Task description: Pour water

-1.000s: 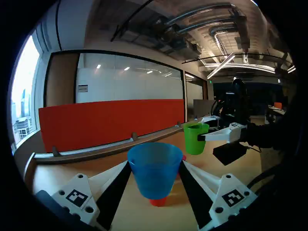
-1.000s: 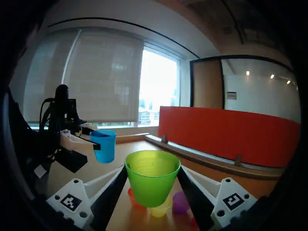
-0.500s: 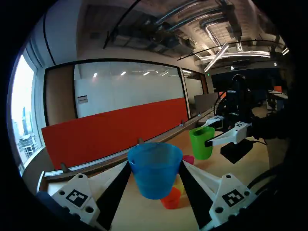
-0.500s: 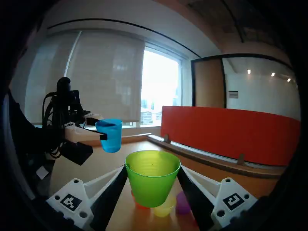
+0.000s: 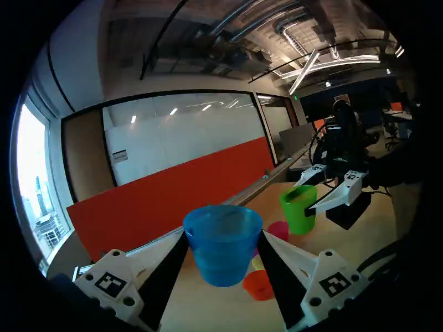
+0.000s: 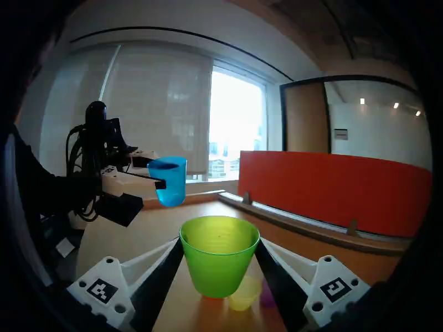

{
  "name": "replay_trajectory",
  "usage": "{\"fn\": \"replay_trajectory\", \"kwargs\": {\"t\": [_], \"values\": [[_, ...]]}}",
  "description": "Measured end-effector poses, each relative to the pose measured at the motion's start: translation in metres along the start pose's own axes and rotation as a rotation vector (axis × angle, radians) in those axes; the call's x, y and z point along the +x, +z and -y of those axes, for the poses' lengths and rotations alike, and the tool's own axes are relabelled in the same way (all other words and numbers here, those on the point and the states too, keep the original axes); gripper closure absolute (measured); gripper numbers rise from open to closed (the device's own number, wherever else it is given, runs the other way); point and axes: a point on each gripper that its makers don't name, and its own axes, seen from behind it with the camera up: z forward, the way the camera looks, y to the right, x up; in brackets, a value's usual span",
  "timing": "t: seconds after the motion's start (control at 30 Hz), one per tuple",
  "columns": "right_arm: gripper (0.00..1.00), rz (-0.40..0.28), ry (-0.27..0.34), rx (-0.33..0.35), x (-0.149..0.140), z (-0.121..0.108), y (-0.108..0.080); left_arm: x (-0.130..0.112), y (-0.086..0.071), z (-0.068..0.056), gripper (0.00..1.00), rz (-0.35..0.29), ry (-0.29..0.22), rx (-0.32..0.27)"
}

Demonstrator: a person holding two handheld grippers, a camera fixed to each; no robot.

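Note:
In the left gripper view my left gripper (image 5: 223, 260) is shut on a blue cup (image 5: 222, 243), held upright above the wooden table (image 5: 354, 243). Farther right, the right gripper (image 5: 312, 203) holds a green cup (image 5: 298, 208). In the right gripper view my right gripper (image 6: 220, 265) is shut on the green cup (image 6: 219, 254), upright, its inside looking dry. Up to the left, the left gripper (image 6: 156, 179) carries the blue cup (image 6: 169, 180), higher than the green one and apart from it.
Small cups stand on the table below: orange (image 5: 258, 285), pink (image 5: 278, 229) and yellow (image 6: 244, 292). A red partition (image 5: 177, 193) runs along the table's far edge. A person's dark sleeve (image 6: 44, 193) is behind the left gripper. A bright window (image 6: 232, 133) lies beyond.
Both grippers have risen with their cups. The blue cup has climbed and come nearer the green cup; the small cups on the table have dropped lower in both views.

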Motion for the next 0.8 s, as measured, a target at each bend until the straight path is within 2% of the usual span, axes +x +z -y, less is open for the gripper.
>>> {"fn": "replay_trajectory", "kwargs": {"t": [0.8], "values": [[0.09,0.031,-0.008,0.087,-0.007,0.032,0.014,0.03,0.002,0.001,0.16,-0.033,0.193,0.003]]}}
